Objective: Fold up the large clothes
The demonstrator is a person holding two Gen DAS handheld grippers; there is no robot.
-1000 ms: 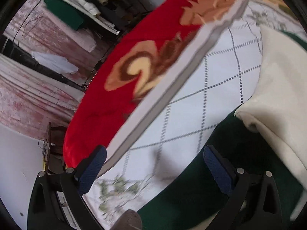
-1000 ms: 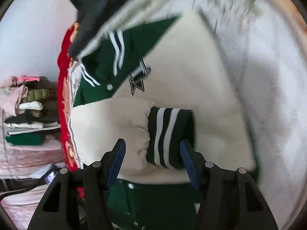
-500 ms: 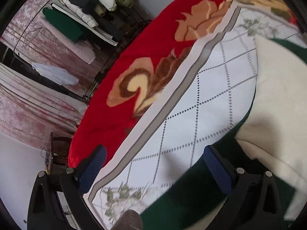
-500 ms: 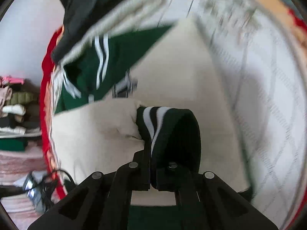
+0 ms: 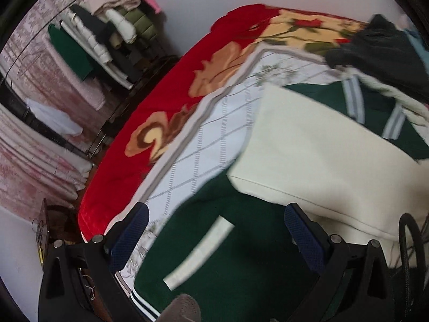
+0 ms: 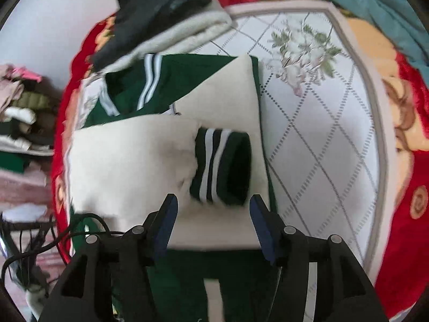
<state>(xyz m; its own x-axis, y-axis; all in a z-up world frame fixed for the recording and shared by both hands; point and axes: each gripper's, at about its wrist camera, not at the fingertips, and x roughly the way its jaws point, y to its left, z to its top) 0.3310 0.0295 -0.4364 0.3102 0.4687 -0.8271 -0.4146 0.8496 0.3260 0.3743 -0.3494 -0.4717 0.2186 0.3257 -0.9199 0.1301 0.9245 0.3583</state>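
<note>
The green-and-cream varsity jacket (image 6: pixel 150 161) lies spread on the white diamond-quilted bed cover (image 6: pixel 321 139), which itself lies over a red floral blanket (image 6: pixel 402 241). Taking the striped cuff (image 6: pixel 219 166) as the landmark: it rests on top of the cream sleeve (image 6: pixel 128 161) that is folded across the jacket's body, with the striped collar (image 6: pixel 150 86) beyond it and a pile of dark and grey clothes (image 6: pixel 161 18) further still, at the far edge of the cover.

The right gripper (image 6: pixel 213 225) hangs just on the near side of the cuff, pointing steeply down, its jaws opening with nothing between them; the cuff lies free just ahead of the fingertips. The sleeve's long axis runs crosswise to the gripper, from the cuff away to the left of that view.

The left gripper (image 5: pixel 214 236) stands wide apart and empty over the jacket's green body (image 5: pixel 241 255), near the hem corner, well away from the cuff (the cuff itself does not show in its view). The cream sleeve (image 5: pixel 321 155) lies just beyond its right finger.

My reading is that both sleeves are now laid in, so the next fold likely takes the hem up toward the collar. The left gripper is the nearer to the hem; the right has to travel back from the cuff to reach the other hem corner
</note>
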